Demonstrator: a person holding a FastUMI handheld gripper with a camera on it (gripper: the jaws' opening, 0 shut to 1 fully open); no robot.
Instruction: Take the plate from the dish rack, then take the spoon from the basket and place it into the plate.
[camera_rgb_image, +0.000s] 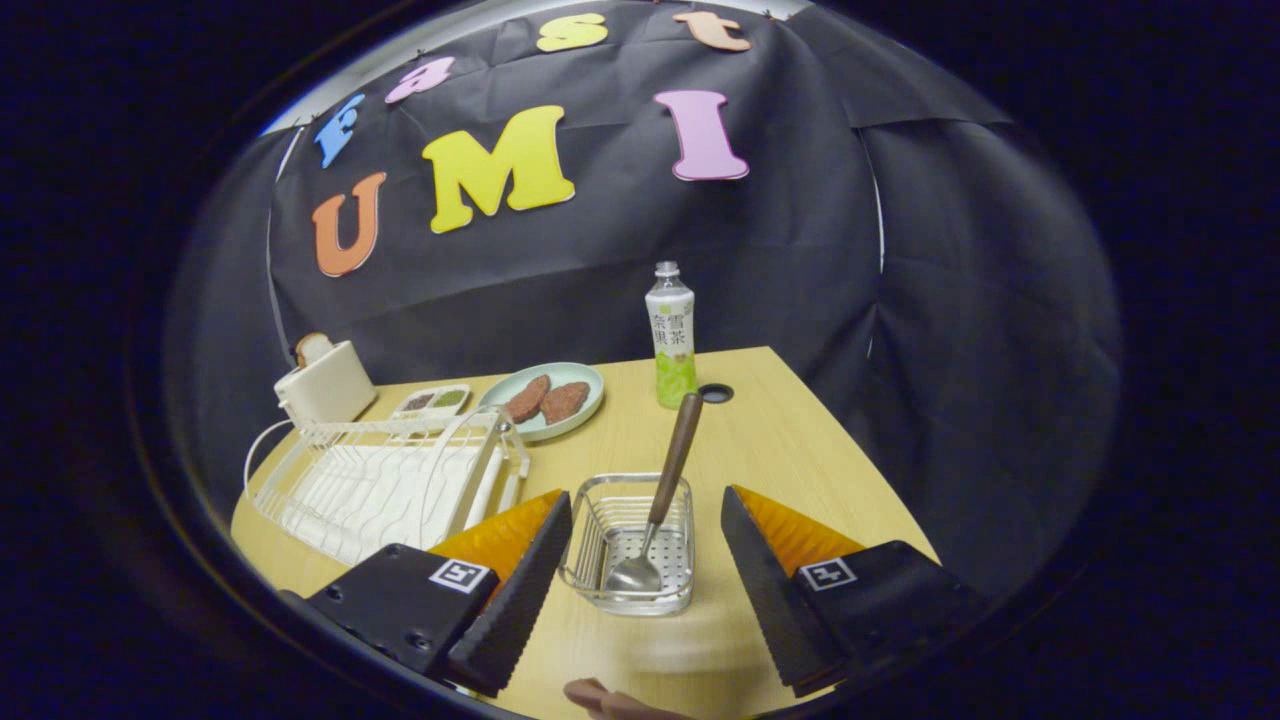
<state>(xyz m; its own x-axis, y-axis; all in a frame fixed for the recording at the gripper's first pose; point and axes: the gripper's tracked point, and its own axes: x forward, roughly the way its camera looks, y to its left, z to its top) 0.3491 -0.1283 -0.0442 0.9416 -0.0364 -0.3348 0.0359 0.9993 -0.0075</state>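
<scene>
Gripper fingers spread wide, nothing pinched, apart from everything. Basket sits between them on the tabletop, touching neither. Spoon stands in it, bowl down, brown handle leaning up and away. Dish rack just beyond the left finger. Farther out: green plate holding two brown pieces, small tray, bottle, toaster.

Shiny metal spoon (dark wooden handle) in a wire basket; matt wood-grain table
</scene>
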